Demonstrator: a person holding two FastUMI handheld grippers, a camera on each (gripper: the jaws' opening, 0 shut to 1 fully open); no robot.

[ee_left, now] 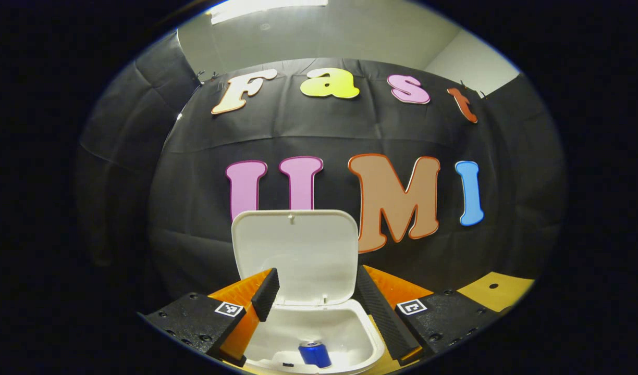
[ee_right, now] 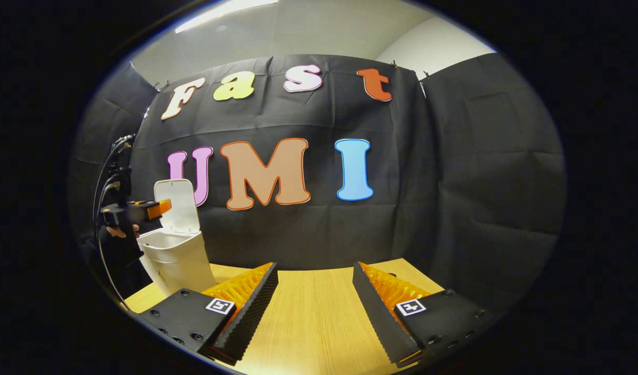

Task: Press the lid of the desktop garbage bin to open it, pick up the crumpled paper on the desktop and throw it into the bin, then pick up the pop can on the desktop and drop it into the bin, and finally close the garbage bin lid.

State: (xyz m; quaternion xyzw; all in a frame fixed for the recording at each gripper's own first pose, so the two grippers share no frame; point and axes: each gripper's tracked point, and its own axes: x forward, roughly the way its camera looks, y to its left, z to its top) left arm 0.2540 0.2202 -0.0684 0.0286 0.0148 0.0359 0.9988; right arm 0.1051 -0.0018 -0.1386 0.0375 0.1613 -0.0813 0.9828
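Left claw (ee_left: pixel 315 298) gapes above bin (ee_left: pixel 350 333) holding pop can (ee_left: pixel 315 354).

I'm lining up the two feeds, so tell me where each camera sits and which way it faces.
Left gripper view: rides the left gripper, poised above the open garbage bin, looking down at the pop can inside; its open jaws flank the lid.
Right gripper view: rides the right gripper, facing across the wooden desktop; open jaws below, hand at left.
Shared: bin, lid, left gripper.
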